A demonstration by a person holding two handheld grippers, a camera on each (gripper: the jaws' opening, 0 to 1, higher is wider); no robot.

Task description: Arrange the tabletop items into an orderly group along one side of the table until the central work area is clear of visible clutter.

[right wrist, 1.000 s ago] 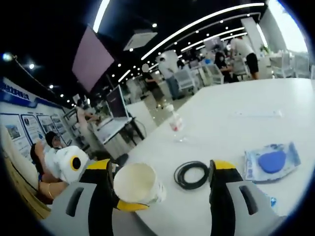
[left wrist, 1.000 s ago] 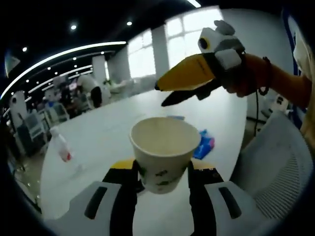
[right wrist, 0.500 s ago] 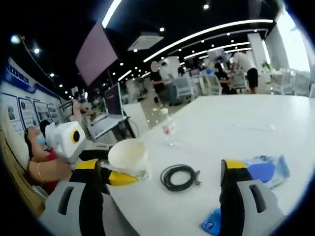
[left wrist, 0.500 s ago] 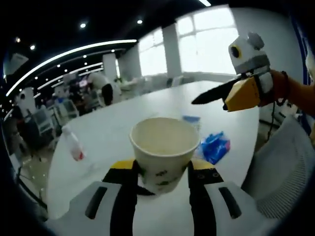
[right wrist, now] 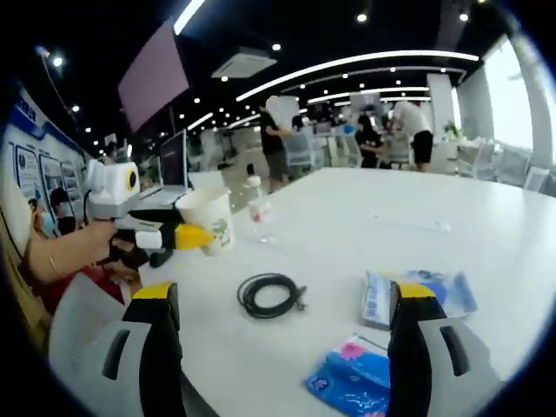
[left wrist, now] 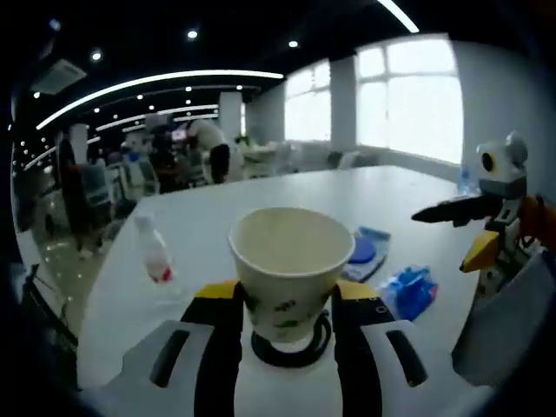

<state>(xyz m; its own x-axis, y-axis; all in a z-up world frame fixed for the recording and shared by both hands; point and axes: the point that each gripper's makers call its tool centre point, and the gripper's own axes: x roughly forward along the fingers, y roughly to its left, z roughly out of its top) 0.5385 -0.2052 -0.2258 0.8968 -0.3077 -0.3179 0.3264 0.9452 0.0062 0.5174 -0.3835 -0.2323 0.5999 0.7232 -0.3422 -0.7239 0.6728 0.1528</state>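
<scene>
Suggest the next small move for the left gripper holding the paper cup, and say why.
Probably carry the paper cup sideways and set it on bare table. The left gripper grips it above the black cable coil, so lowering straight down would likely land it on the coil. The right gripper is open, free.

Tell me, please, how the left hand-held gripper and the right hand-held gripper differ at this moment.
The left hand-held gripper is shut on the paper cup, while the right hand-held gripper is open and holds nothing. The left is raised over the coiled black cable; the right points toward it from across the table. Both have yellow-tipped black jaws.
</scene>
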